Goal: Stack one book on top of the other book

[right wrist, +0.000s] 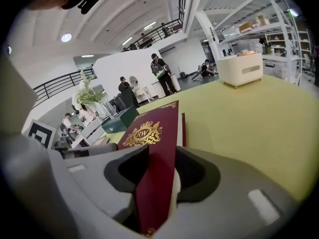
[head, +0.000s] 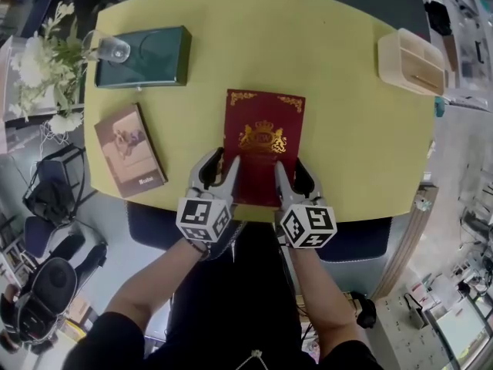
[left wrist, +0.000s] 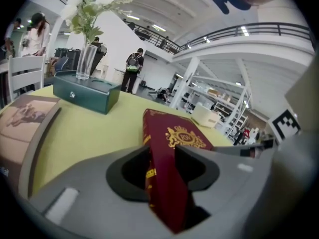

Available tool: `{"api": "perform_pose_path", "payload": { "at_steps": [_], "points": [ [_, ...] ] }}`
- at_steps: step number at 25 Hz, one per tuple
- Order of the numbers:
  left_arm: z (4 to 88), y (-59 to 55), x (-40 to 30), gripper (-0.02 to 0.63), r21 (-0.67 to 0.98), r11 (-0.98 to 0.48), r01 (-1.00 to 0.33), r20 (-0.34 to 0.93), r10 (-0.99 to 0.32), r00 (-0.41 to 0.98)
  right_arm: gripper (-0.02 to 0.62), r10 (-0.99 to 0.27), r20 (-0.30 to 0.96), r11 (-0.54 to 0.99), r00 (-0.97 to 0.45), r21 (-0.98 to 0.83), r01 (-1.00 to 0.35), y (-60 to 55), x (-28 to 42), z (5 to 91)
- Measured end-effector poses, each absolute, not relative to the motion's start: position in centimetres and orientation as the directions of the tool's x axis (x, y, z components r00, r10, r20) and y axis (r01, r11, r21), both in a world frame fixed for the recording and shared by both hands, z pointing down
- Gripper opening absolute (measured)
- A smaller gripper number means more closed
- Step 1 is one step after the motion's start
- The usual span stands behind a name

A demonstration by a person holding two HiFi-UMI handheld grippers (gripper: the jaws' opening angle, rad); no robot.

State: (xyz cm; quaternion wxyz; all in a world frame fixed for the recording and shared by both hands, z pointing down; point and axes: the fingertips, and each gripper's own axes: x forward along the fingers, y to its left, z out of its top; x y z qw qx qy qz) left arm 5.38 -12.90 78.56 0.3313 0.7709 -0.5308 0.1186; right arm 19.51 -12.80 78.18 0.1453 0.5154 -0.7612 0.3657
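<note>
My left gripper (head: 222,164) and right gripper (head: 290,168) each clamp the near edge of the red book (head: 264,141), which lies right of the brown book (head: 129,151). I should lift evenly, keep it level, and lower it squarely onto that book.

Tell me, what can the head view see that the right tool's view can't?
Only the head view shows the person's arms. Only the right tool's view shows people standing far off, a balcony railing and a ceiling light. Both show the red book clamped in the right tool, the cream box, the green box and the yellow-green table.
</note>
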Motion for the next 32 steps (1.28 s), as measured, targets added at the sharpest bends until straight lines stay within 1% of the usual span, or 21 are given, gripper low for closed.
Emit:
{"api": "perform_pose_path", "payload": {
  "at_steps": [6, 15, 20, 23, 24, 26, 27, 31, 32],
  "points": [
    [79.2, -13.3, 7.8, 0.172, 0.376, -0.246, -0.893, 0.548, -0.718, 0.429, 0.167, -0.685, 0.606, 0.174, -0.404, -0.403, -0.899, -12.8, 21.9, 78.9],
    [80.2, -13.6, 8.4, 0.172, 0.352, -0.266, -0.897, 0.564, -0.705, 0.43, 0.173, -0.682, 0.608, 0.142, -0.408, -0.437, -0.888, -12.8, 22.5, 80.3],
    [78.8, -13.7, 7.6, 0.181, 0.319, -0.279, -0.906, 0.551, -0.723, 0.417, 0.172, -0.713, 0.607, 0.113, -0.351, -0.394, -0.912, -13.4, 24.5, 79.0],
    [77.2, -13.5, 6.6, 0.168, 0.304, -0.282, -0.91, 0.535, -0.74, 0.408, 0.172, -0.732, 0.602, 0.112, -0.318, -0.354, -0.928, -13.3, 25.7, 77.1],
    [76.4, -13.5, 6.2, 0.156, 0.301, -0.284, -0.91, 0.527, -0.746, 0.407, 0.165, -0.739, 0.596, 0.118, -0.313, -0.343, -0.932, -13.3, 25.9, 76.2],
    [74.7, -13.6, 5.4, 0.096, 0.295, -0.287, -0.911, 0.506, -0.762, 0.404, 0.097, -0.757, 0.577, 0.134, -0.307, -0.323, -0.937, -13.5, 25.8, 74.2],
    [73.7, -13.5, 5.1, 0.079, 0.292, -0.289, -0.912, 0.495, -0.77, 0.402, 0.083, -0.766, 0.565, 0.144, -0.308, -0.317, -0.938, -13.5, 25.6, 73.0],
    [69.1, -12.9, 3.8, 0.028, 0.28, -0.305, -0.91, 0.454, -0.793, 0.405, 0.008, -0.79, 0.514, 0.194, -0.334, -0.307, -0.932, -13.2, 23.8, 68.2],
    [67.9, -12.7, 3.6, 0.017, 0.277, -0.317, -0.907, 0.441, -0.797, 0.413, 0.003, -0.792, 0.505, 0.212, -0.345, -0.302, -0.929, -13.1, 23.1, 67.0]
  ]
}}
